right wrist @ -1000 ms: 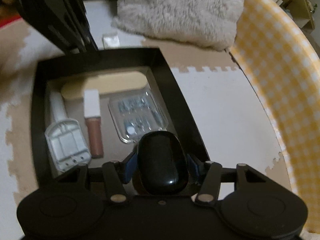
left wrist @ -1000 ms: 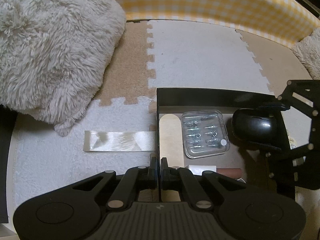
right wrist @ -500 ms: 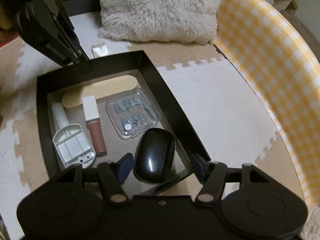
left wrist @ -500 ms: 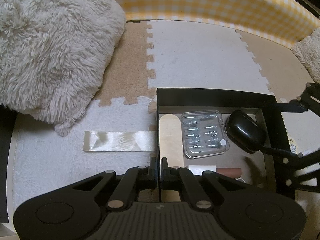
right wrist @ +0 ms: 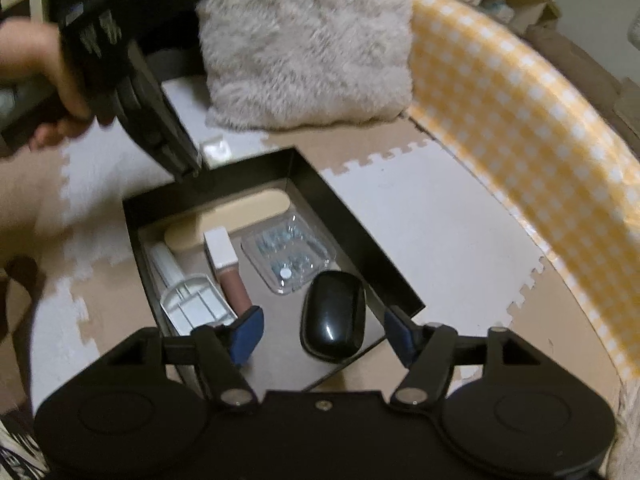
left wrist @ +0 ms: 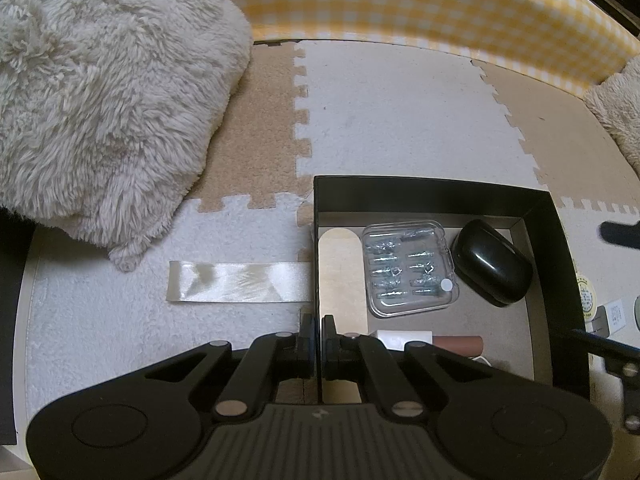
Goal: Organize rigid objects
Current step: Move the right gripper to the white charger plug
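Note:
A black open box [left wrist: 432, 192] [right wrist: 352, 240] lies on the floor mat. Inside lie a glossy black oval case [left wrist: 492, 263] [right wrist: 333, 316], a clear plastic case of small parts [left wrist: 410, 267] [right wrist: 289, 258], a beige nail file [left wrist: 340, 276] [right wrist: 228, 218], a brown tube with a white cap [left wrist: 432, 342] [right wrist: 226, 266] and a white plastic piece [right wrist: 192, 304]. My left gripper [left wrist: 317, 330] is shut on the box's left wall. My right gripper [right wrist: 322, 334] is open and empty, raised above the black case.
A cream satin ribbon [left wrist: 240, 282] lies on the mat left of the box. A fluffy cream cushion [left wrist: 104, 104] [right wrist: 308, 40] sits beyond it. A yellow checked bumper [left wrist: 420, 4] [right wrist: 532, 128] borders the mat. Small labels [left wrist: 600, 304] lie right of the box.
My right gripper opened, left the black case in the box and drew back and up. The left gripper has not moved.

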### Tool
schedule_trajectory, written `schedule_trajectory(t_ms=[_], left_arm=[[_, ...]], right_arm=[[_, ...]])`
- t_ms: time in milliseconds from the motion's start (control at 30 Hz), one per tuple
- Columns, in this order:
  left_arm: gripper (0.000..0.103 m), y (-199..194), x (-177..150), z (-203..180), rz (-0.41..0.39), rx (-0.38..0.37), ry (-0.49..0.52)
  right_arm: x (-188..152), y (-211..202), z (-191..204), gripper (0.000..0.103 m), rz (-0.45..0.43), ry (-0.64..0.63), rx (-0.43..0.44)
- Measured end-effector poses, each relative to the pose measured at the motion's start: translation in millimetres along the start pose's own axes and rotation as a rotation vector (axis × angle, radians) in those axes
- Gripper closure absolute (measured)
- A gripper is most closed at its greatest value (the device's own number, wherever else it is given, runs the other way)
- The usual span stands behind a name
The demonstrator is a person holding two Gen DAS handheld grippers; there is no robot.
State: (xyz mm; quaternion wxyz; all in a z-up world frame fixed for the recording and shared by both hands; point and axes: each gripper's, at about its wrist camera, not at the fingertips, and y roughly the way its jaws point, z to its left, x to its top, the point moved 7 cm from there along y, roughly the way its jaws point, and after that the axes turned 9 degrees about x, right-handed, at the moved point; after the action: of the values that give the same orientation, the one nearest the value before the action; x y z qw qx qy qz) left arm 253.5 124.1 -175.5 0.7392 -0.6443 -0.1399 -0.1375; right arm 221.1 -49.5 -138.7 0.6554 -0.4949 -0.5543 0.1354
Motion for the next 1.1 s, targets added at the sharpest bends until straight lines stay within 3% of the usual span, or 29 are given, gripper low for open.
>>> schedule_trajectory(t_ms=[267,433,633,867,1100], left_arm=[[0.101,0,0,0,0.0,0.0,0.0],[0.101,0,0,0,0.0,0.0,0.0],[0.101,0,0,0,0.0,0.0,0.0],[0.101,0,0,0,0.0,0.0,0.0],[0.101,0,0,0,0.0,0.0,0.0]], right_arm=[[4,-45,-9,0.01,-0.144,0.127,-0.065],[-2,-69,-24,0.005,-0.214,0.242,-0.11],[-28,-97,-51,0.0,-0.272,0.411,-0.229],[-81,-102,-86,0.0,-0.237,0.65,-0.355],[-131,-80,-99,0.0,-0.104,0.868,-0.392]])
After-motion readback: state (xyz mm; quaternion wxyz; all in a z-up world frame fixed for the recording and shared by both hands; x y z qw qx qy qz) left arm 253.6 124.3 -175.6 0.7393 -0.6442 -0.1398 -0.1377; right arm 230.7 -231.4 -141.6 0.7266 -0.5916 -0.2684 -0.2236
